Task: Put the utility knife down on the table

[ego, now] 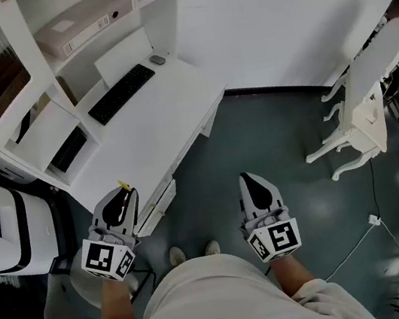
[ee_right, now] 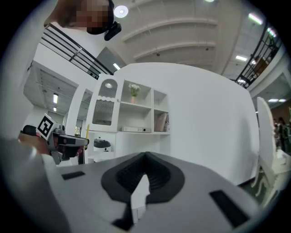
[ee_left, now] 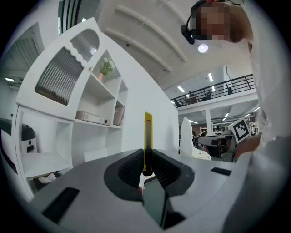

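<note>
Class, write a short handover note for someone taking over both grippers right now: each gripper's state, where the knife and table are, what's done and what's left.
Left gripper: shut on the yellow utility knife, which sticks out beyond the jaws.
Right gripper: shut, nothing in it.
Table: white, ahead and to the left, with a keyboard on it. The left gripper is at its near edge.
Done: knife is in hand.
Left: lay it on a bare part of the table and let go.

Keyboard (ego: pixel 121 93) on table (ego: pixel 169 118), chair (ego: pixel 365 109) rightward
</note>
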Available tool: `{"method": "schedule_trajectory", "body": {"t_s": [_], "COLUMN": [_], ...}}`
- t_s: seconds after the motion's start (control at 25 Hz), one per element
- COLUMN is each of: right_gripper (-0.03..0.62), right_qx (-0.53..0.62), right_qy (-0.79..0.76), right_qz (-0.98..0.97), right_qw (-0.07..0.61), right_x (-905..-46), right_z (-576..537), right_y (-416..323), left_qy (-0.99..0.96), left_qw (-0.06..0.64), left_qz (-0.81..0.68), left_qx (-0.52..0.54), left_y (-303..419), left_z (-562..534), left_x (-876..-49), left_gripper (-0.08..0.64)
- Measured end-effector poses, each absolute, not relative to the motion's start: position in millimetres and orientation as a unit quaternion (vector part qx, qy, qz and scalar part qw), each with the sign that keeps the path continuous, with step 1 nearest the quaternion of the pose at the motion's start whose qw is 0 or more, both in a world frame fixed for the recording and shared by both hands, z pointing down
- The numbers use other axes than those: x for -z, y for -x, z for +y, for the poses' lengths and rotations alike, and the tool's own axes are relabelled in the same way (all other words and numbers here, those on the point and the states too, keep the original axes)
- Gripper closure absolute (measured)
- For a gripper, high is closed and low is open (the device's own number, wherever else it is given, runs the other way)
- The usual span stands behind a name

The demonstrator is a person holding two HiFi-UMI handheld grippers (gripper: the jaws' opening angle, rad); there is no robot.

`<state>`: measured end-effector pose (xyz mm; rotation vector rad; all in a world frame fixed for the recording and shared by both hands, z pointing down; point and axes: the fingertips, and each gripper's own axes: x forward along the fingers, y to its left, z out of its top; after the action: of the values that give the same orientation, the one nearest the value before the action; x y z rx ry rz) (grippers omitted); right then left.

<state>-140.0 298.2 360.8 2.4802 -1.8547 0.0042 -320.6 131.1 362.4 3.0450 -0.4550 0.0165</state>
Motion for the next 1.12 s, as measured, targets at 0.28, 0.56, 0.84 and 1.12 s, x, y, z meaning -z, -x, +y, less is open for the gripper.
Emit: {"method": "schedule_trajectory", "body": {"t_s": [0.28, 0.56, 0.84, 1.12], "right_gripper": [0.591, 0.589, 0.589, 0.589], "right_qx": [-0.003, -0.006, -0.010, -0.007], "right_qy": [-0.800, -0.797, -0.792, -0.774], "right_qz": [-0.599, -0.604, -0.610, -0.633], "right_qw": [0.021, 0.011, 0.009, 0.010], "right_x": [-361.9, -363.0, -367.0, -362.9], "right_z": [301.7, 303.5, 311.4, 327.3], "right_y": [138.7, 134.7, 121.4, 104.9], "left_qy": [-0.988, -0.988, -0.987, -0.983], "left_qw": [0.031, 0.031, 0.028, 0.020], "left_qz": [-0.152, -0.152, -0.160, -0.183], "left_qx": [-0.002, -0.005, -0.006, -0.003], "left_y": [320.2, 312.7, 299.2, 284.2], "left_z": [132.1, 133.8, 141.2, 162.8], "left_x": [-360.0, -362.2, -361.3, -355.7], "left_gripper": [0.506, 0.506, 0.506, 0.506]}}
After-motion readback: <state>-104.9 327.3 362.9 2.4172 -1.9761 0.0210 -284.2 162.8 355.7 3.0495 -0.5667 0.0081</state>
